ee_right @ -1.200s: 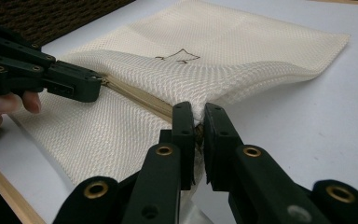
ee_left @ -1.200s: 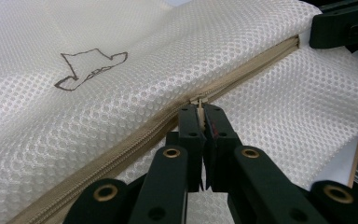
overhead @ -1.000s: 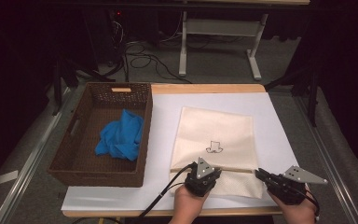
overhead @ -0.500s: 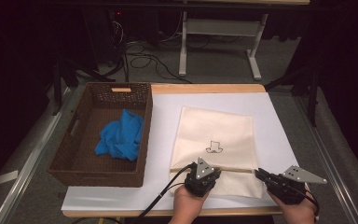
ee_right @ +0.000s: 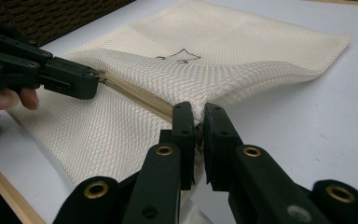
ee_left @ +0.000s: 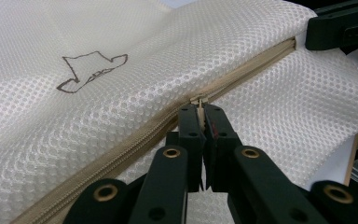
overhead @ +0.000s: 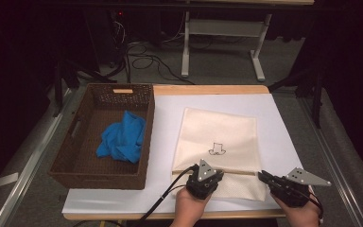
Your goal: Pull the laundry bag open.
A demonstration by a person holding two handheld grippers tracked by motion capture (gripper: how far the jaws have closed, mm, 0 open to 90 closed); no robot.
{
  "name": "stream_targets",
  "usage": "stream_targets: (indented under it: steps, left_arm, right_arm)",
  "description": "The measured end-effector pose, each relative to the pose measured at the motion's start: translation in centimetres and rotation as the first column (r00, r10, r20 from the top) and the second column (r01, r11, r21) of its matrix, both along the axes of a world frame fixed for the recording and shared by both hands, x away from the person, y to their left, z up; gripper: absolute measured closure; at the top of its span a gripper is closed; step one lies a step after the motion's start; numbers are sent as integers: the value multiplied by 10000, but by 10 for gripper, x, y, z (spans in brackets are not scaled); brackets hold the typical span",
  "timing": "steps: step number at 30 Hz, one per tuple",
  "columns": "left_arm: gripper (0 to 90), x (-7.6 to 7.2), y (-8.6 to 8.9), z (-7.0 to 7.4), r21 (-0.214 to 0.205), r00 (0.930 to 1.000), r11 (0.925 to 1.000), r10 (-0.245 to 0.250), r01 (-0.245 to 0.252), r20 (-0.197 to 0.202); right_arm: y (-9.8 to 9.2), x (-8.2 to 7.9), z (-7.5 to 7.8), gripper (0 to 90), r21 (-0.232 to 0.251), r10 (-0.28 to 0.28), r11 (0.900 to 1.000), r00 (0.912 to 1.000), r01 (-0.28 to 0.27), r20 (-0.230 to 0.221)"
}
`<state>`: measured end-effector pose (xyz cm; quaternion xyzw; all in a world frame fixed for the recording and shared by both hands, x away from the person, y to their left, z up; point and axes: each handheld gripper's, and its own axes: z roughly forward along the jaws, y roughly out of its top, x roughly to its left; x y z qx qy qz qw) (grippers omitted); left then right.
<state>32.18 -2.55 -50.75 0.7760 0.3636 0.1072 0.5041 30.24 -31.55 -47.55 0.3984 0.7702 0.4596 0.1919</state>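
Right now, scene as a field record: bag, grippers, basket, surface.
bag: cream mesh laundry bag, flat on white sheet, zipper near the person's edge
left gripper: shut on zipper pull
right gripper: shut on bag's mesh at the zipper's end
basket: brown wicker basket, left of bag, holds blue cloth
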Motion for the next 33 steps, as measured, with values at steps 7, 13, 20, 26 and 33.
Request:
stream_targets:
  steps: [7,13,20,26,33]
  left_arm:
    - [868,0,1,-1,-31,10000,10000,-8,8,-46]
    - [868,0,2,-1,81,9998,9997,211,-211,-15]
    - [868,2,12,-4,-131,9991,9993,354,-357,-231]
    - [868,2,14,-5,-101,9994,9995,289,-290,-186]
    - [868,1,16,-3,-19,9997,9998,212,-212,-125]
  right_arm:
    - [1,0,0,851,-92,30,10000,10000,-30,24]
    - [2,-1,0,851,-82,5,10000,10000,-5,-6]
    - [-1,0,0,852,-83,-194,9998,9998,195,74]
    - [-2,0,-1,852,-56,-162,9999,9999,162,-5]
    - [0,-1,-1,851,-102,-121,9999,9999,121,12]
